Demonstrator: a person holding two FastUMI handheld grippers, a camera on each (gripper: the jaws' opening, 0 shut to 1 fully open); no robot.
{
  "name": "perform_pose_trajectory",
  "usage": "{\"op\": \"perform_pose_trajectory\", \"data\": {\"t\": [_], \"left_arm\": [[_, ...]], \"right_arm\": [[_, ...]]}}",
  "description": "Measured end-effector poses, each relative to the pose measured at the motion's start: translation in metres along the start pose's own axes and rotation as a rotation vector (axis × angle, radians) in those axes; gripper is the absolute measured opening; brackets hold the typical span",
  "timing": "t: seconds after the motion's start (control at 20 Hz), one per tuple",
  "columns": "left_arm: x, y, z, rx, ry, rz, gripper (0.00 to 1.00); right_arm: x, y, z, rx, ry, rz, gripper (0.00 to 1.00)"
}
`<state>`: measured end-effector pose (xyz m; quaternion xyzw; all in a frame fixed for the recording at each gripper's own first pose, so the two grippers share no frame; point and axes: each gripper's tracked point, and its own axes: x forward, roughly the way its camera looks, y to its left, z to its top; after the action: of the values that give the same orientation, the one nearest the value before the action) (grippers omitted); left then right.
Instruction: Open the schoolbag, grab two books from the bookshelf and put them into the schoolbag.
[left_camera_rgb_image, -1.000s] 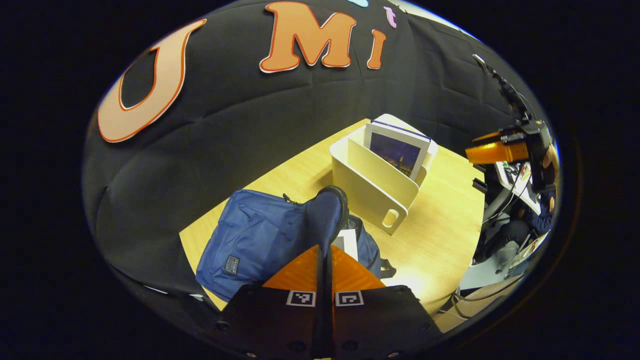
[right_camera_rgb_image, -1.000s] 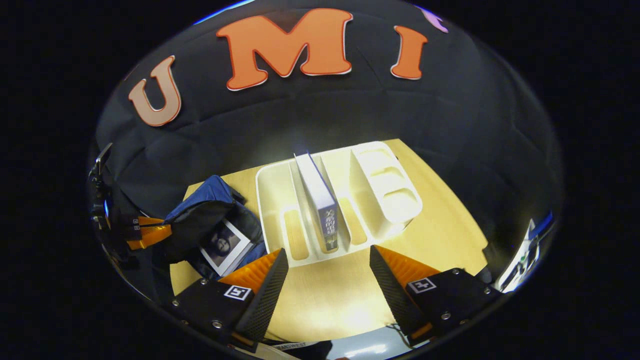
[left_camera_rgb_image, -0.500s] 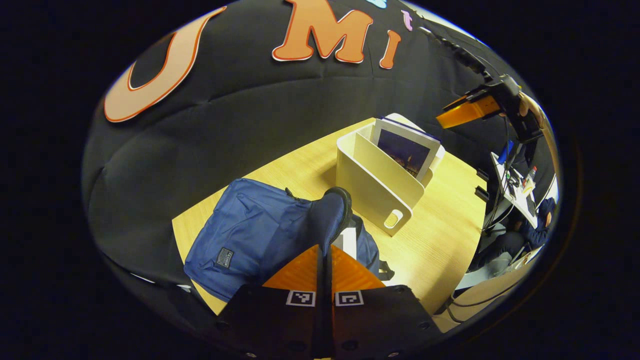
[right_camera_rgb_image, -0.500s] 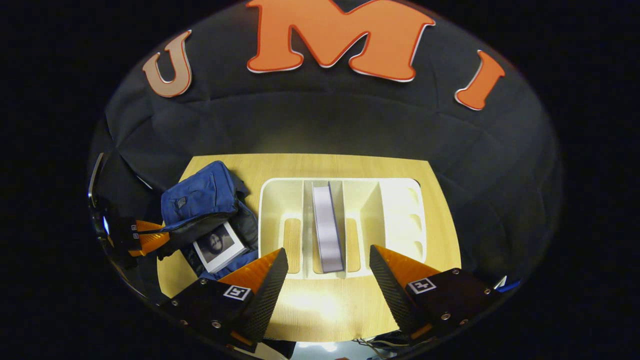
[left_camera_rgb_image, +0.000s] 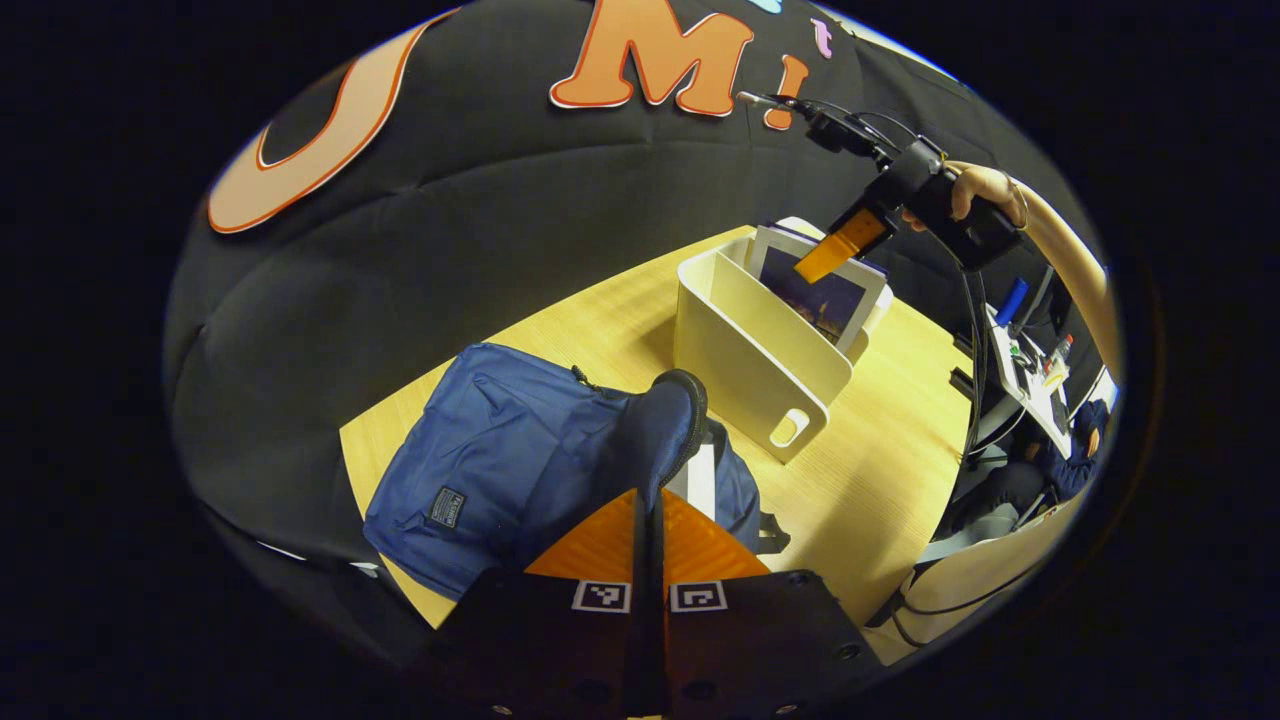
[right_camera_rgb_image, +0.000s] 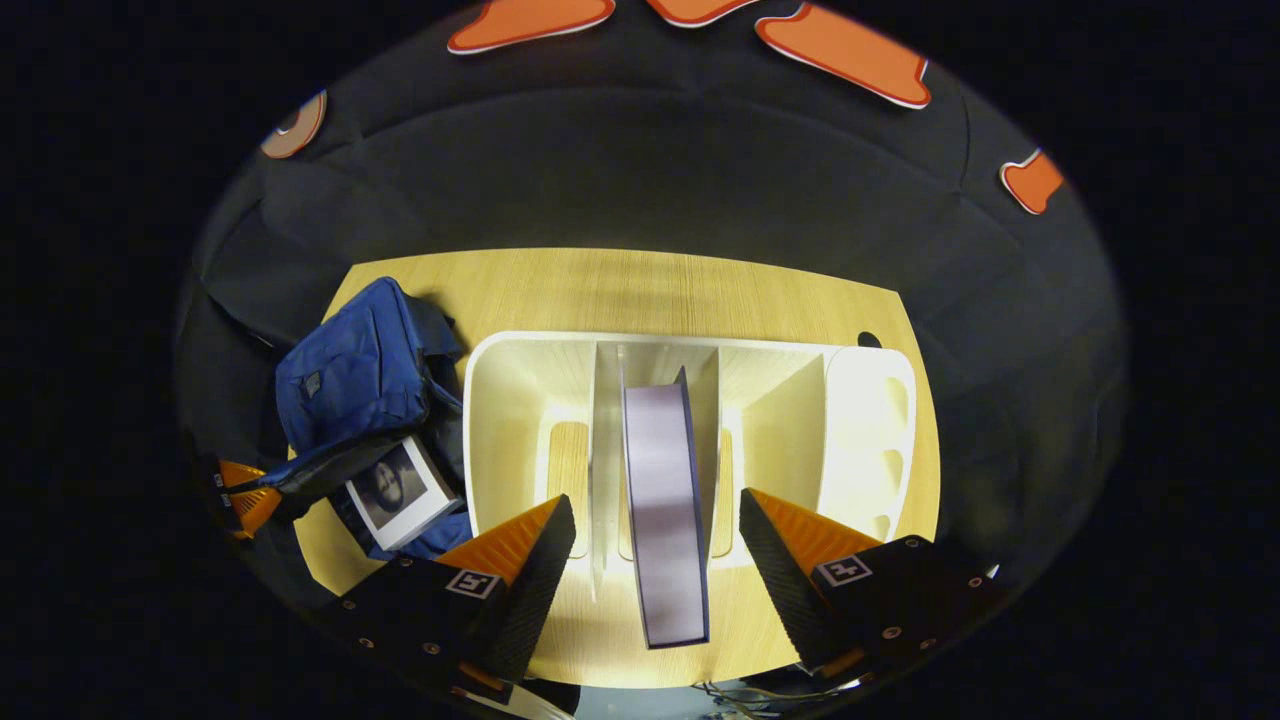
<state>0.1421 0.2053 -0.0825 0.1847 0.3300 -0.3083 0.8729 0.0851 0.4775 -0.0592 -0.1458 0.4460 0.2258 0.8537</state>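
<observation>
your left gripper (left_camera_rgb_image: 648, 500), fingers closed on the flap, holds the schoolbag (right_camera_rgb_image: 355, 375) open with one book (right_camera_rgb_image: 400, 488) already inside. your right gripper (right_camera_rgb_image: 648, 560), fingers wide apart, hangs above the second book (right_camera_rgb_image: 662, 500) upright in the bookshelf's (right_camera_rgb_image: 500, 380) middle slot. dividers flank it closely; descend straight.

Overhead light, warm. Table (right_camera_rgb_image: 640, 290) bright; bookshelf (right_camera_rgb_image: 860, 400) interior glares near white in the right gripper view. Booth cloth dim. Soft shadow beside the schoolbag (left_camera_rgb_image: 500, 460). Strong fisheye bending at edges. Focus sharp, no motion blur.
</observation>
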Motion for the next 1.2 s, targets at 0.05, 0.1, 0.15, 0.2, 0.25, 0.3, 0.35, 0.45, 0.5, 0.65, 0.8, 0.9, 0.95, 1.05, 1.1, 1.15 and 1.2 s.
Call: {"op": "perform_pose_trajectory", "data": {"t": [0.05, 0.1, 0.15, 0.2, 0.25, 0.3, 0.35, 0.45, 0.5, 0.65, 0.8, 0.9, 0.95, 1.05, 1.1, 1.15, 1.2], "left_arm": [[0.001, 0.002, 0.000, -0.011, -0.002, 0.007, 0.00], [0.001, 0.002, -0.001, -0.013, 0.000, 0.005, 0.07], [0.001, 0.002, -0.001, -0.013, -0.002, 0.005, 0.07], [0.001, 0.002, -0.002, -0.012, -0.003, 0.003, 0.00], [0.000, 0.002, -0.002, -0.012, -0.003, 0.005, 0.00], [-0.001, 0.003, -0.002, -0.013, -0.004, 0.007, 0.00], [0.000, 0.003, -0.003, -0.017, -0.004, 0.007, 0.07], [0.000, 0.004, -0.003, -0.017, -0.002, 0.005, 0.00], [-0.001, 0.004, -0.004, -0.019, -0.005, 0.004, 0.00], [0.000, 0.010, -0.002, -0.040, -0.015, 0.024, 0.00], [-0.001, 0.007, -0.005, -0.049, -0.017, 0.012, 0.00], [-0.001, 0.006, -0.004, -0.040, -0.021, 0.007, 0.00], [-0.001, 0.008, -0.003, -0.034, -0.020, 0.008, 0.00], [-0.002, 0.012, -0.003, -0.022, -0.020, 0.015, 0.00], [-0.002, 0.012, -0.002, -0.015, -0.022, 0.017, 0.00], [-0.003, 0.013, -0.001, -0.010, -0.024, 0.017, 0.00], [-0.002, 0.013, -0.001, -0.005, -0.023, 0.017, 0.00]], "right_arm": [[0.004, 0.001, -0.004, -0.019, 0.022, -0.004, 0.98], [0.006, 0.003, -0.008, -0.034, 0.040, -0.009, 0.95], [0.011, 0.004, -0.009, -0.045, 0.046, -0.015, 0.93], [0.013, 0.003, -0.008, -0.050, 0.050, -0.034, 0.80], [0.018, 0.002, -0.007, -0.037, 0.047, -0.027, 0.80], [0.018, 0.009, -0.003, -0.014, 0.032, -0.008, 0.59], [0.014, 0.007, -0.005, -0.012, 0.043, -0.020, 0.37], [0.014, 0.007, -0.004, 0.001, 0.035, -0.026, 0.31], [0.012, 0.006, -0.002, 0.006, 0.028, -0.029, 0.31], [-0.002, 0.003, 0.004, 0.046, -0.017, -0.028, 0.31], [-0.027, -0.001, 0.005, 0.082, -0.061, -0.017, 0.31], [-0.046, -0.009, 0.002, 0.091, -0.092, -0.036, 0.30], [-0.056, -0.013, 0.001, 0.092, -0.113, -0.052, 0.30], [-0.083, -0.013, -0.002, 0.100, -0.168, -0.054, 0.30], [-0.098, -0.011, -0.003, 0.107, -0.198, -0.051, 0.31], [-0.113, -0.012, -0.005, 0.113, -0.227, -0.046, 0.30], [-0.127, -0.010, -0.007, 0.119, -0.255, -0.040, 0.30]]}}
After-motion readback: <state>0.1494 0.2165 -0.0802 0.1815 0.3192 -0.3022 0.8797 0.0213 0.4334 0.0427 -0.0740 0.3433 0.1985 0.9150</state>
